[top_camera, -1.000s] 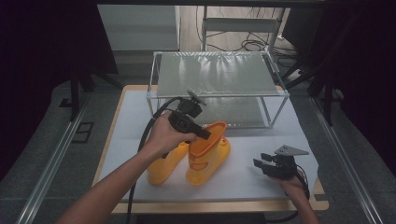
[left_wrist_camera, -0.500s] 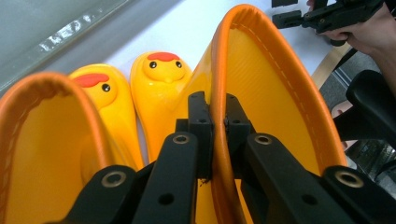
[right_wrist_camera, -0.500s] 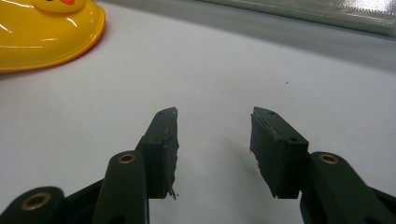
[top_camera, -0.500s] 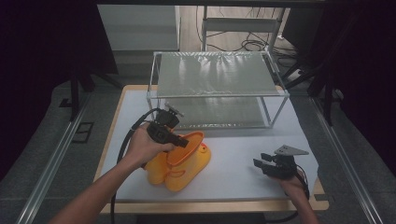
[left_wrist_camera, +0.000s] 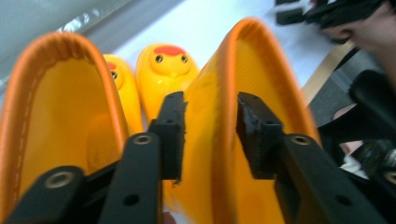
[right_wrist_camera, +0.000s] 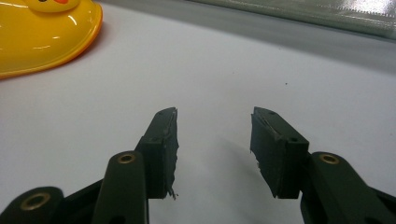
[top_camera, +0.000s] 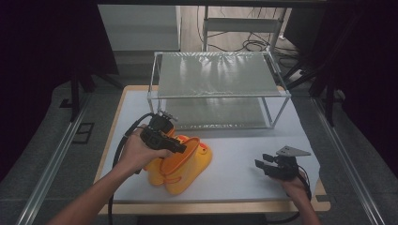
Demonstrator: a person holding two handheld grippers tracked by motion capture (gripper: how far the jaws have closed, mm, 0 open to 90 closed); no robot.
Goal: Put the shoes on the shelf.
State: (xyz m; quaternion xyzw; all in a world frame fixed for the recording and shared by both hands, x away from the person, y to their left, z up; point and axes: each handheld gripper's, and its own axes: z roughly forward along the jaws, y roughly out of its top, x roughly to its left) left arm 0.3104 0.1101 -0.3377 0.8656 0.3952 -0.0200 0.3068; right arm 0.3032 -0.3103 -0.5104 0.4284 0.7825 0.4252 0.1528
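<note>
Your left gripper (top_camera: 180,147) sits over the pair of glossy yellow rubber boots with duck faces on the toes (top_camera: 187,161), which lie together on the white sheet of the counter (top_camera: 234,154), toward its left front and in front of the clear-walled rack with a silvery mesh top (top_camera: 218,75). The boots touch each other side by side, openings toward you and toes pointing away.

In your left gripper view the jaws stand apart and have just been opening. The orange-trimmed rim of the right-hand boot (left_wrist_camera: 233,70) rises between the two pads, but neither pad presses on it: there is a visible gap on each side. The left jaw reaches into the space between the two boot shafts, the right one hangs inside the right boot's opening. The left-hand boot's opening (left_wrist_camera: 60,116) shows beside it, and both duck faces, each with a red cap and small dark eyes, peek out beyond the jaws (left_wrist_camera: 169,65).

Your right gripper (top_camera: 267,164) rests low at the right front of the counter, well apart from the boots, with its grey three-cornered plate on top. In your right gripper view its jaws stand apart over bare white sheet with nothing between them; the rounded toe of one boot (right_wrist_camera: 46,37) shows in the upper left corner, well clear of the pads.
</note>
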